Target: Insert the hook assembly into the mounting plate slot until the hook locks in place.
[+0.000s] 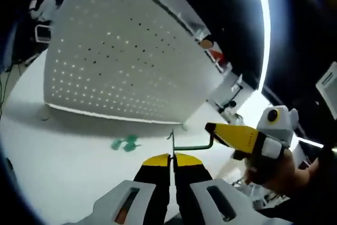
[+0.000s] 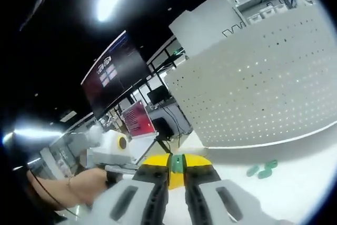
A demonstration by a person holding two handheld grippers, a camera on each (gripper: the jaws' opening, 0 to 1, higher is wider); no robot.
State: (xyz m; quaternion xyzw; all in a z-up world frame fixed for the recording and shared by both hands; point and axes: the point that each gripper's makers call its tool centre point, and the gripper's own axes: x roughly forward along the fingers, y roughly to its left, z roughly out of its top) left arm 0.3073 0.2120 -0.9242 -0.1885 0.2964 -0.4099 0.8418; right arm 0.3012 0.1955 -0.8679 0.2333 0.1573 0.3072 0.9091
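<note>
Both grippers pinching green hook (image 1: 192, 146), white pegboard (image 1: 126, 67) behind

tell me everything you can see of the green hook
The green hook is a thin green rod with a bent end, plastic or coated wire by its look. In the left gripper view it runs crosswise between the two grippers: the left gripper is shut on one end, and the right gripper pinches the upturned end. It hangs above the white table, short of the pegboard.
</note>
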